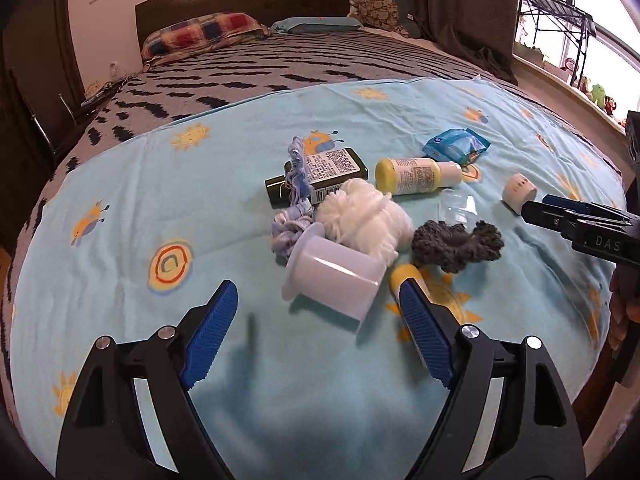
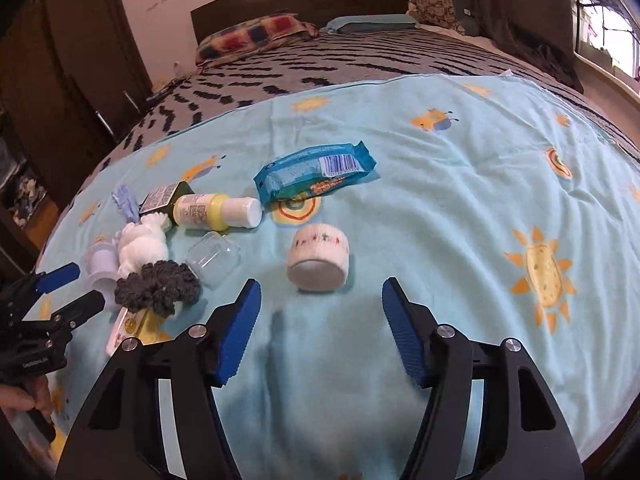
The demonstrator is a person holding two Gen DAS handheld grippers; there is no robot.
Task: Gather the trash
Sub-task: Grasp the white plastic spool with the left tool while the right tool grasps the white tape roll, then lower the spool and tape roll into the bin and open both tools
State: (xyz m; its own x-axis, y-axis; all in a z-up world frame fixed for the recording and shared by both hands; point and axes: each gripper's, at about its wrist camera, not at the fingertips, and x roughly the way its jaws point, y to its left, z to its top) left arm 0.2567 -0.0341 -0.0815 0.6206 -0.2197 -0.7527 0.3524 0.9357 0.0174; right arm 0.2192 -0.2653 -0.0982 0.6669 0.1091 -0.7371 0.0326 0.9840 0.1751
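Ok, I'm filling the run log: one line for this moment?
left gripper: open, before cup | right gripper: open, before tape roll | nothing held

Both grippers, left [image 1: 318,298] and right [image 2: 320,294], hover agape, empty.

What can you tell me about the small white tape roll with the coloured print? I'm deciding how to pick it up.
The tape roll is a short, wide white cylinder, apparently fabric or paper tape, with a band of small red and green marks around its side. It lies on its side on the light blue sun-print sheet, one flat end facing the right wrist camera. It stands alone, touching only the sheet. The right gripper hovers just short of it, jaws open, nothing between them.
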